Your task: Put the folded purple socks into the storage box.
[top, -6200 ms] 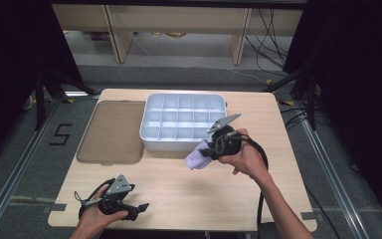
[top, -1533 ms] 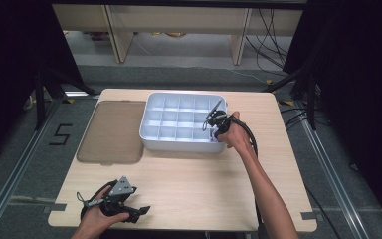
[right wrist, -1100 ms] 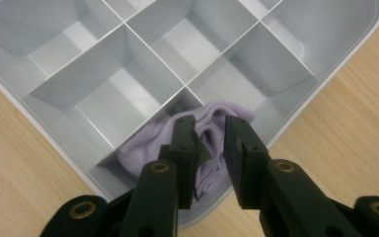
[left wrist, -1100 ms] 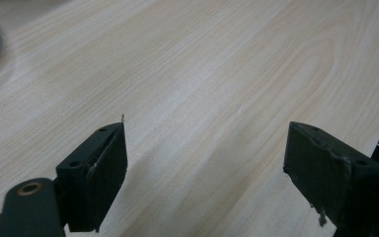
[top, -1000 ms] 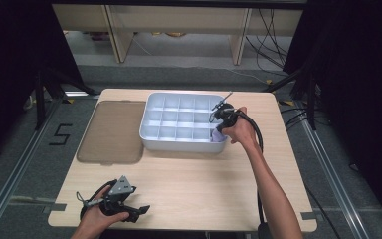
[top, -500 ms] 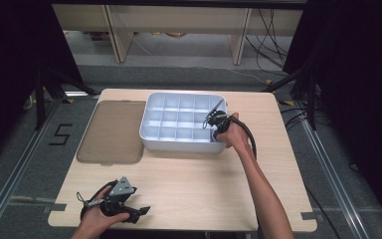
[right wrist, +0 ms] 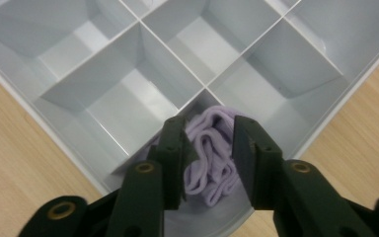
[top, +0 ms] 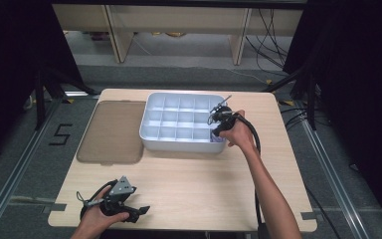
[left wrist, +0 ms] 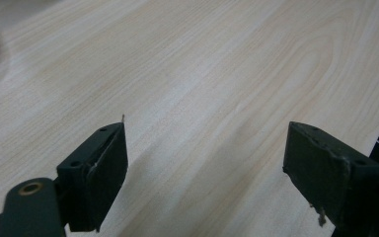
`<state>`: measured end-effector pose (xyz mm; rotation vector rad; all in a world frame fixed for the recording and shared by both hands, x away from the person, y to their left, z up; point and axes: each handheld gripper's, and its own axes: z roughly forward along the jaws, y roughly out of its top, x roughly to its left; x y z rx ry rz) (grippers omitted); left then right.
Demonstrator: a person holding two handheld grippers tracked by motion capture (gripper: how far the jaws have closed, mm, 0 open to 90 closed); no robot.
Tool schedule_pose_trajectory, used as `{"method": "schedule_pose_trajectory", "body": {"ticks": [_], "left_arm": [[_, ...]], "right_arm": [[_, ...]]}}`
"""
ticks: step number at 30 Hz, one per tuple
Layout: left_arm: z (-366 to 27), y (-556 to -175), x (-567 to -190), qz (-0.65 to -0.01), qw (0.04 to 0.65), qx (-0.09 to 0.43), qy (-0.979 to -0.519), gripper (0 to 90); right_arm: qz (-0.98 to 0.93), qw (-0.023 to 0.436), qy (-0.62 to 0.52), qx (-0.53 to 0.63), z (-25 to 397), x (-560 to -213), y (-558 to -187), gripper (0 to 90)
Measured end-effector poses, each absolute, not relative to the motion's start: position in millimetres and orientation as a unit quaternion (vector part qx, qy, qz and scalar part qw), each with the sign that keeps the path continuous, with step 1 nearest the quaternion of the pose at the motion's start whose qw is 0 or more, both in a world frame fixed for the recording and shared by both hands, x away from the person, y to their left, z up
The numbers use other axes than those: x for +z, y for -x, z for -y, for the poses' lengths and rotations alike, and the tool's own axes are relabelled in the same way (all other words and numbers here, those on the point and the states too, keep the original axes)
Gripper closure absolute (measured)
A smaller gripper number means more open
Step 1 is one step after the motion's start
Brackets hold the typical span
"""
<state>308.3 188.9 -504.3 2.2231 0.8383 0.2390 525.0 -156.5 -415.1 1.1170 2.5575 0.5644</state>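
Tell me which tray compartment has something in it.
The near right corner compartment of the tray, right under the right claw. A bunched lilac cloth sits in it; every other compartment in sight is bare grey plastic.

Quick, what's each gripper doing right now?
Left gripper: open, empty, over the table.
Right gripper: fingers around the purple cloth in the tray corner; grip unclear.

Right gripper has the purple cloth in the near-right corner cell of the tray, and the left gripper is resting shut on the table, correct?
Not quite: the left gripper is open, jaws wide apart over the bare table, as the left gripper view shows. The right gripper does have the purple cloth in the tray's near-right corner cell.
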Motion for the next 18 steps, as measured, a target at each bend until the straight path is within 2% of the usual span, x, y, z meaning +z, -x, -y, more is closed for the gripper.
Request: {"method": "schedule_pose_trajectory", "body": {"ticks": [10, 18], "left_arm": [[-187.9, -307.5, -505.0, -0.331, 0.376, 0.089, -0.861, 17.2], [-188.0, -308.0, -504.9, -0.330, 0.376, 0.090, -0.861, 17.2]], "right_arm": [[-0.881, 0.149, -0.389, 0.226, 161.3, -404.4, -518.1, 57.6], [-0.866, 0.154, -0.396, 0.262, 166.5, -396.9, -511.0, 45.7]]}}
